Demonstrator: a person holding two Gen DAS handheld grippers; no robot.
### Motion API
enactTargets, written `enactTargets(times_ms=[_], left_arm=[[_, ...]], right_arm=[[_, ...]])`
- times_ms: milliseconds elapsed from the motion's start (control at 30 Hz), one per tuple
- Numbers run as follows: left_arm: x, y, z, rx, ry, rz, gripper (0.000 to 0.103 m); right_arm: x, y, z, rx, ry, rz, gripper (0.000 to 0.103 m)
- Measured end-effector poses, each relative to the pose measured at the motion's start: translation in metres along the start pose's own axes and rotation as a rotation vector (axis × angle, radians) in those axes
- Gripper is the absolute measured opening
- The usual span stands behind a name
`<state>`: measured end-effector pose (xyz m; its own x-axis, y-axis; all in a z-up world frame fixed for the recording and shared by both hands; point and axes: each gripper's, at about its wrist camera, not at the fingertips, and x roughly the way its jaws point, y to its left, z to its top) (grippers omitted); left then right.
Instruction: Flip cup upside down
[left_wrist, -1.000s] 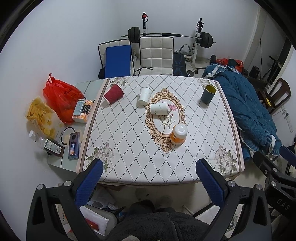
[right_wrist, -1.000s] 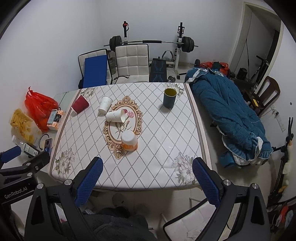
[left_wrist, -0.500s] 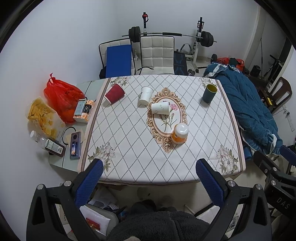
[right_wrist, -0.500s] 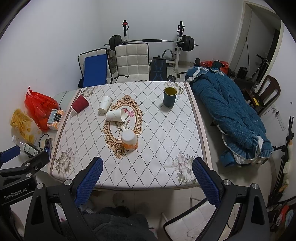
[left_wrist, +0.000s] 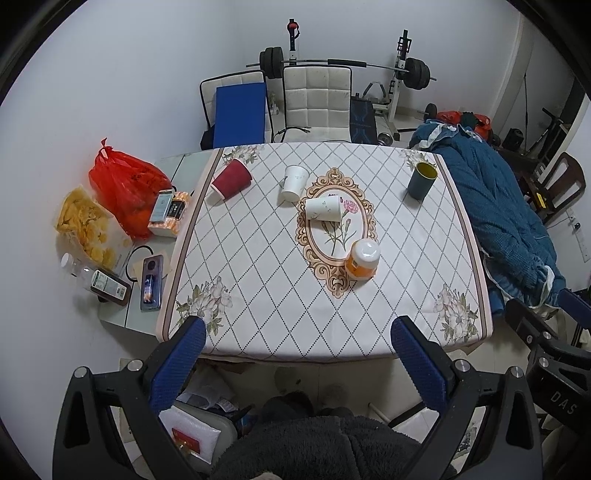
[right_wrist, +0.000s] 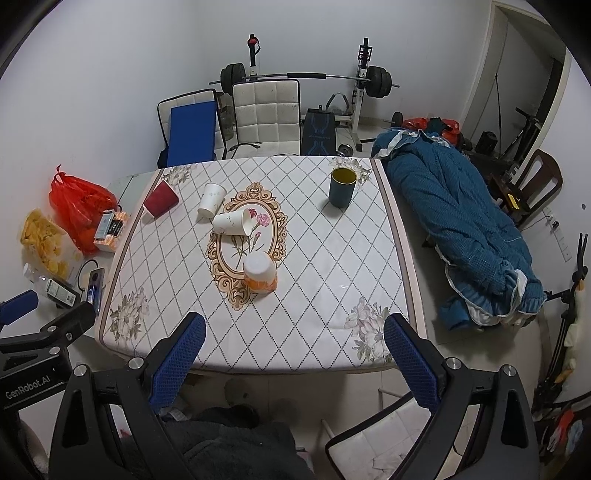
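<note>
Your left wrist view shows the clutter at the table's left side, with the phone (left_wrist: 151, 282) and the chip bag (left_wrist: 86, 225). Your right wrist view instead shows the floor on the right and the whole blue quilt (right_wrist: 461, 229). The dark green cup (right_wrist: 342, 186) stands upright near the table's far right corner, mouth up. Your left gripper (left_wrist: 297, 360) and right gripper (right_wrist: 293, 354) both hang before the near table edge, jaws spread wide and holding nothing, well apart from this cup.
</note>
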<state>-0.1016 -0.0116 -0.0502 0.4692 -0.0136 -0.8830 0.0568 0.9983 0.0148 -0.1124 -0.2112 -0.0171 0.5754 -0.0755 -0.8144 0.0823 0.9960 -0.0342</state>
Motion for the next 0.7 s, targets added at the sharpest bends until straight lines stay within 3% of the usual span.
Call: enactTargets(times_ms=[700], left_arm=[[0.005, 0.004, -0.010, -0.007, 0.025, -0.009, 0.103]], right_arm=[[0.003, 0.002, -0.014, -0.011, 0.014, 0.000, 0.099]])
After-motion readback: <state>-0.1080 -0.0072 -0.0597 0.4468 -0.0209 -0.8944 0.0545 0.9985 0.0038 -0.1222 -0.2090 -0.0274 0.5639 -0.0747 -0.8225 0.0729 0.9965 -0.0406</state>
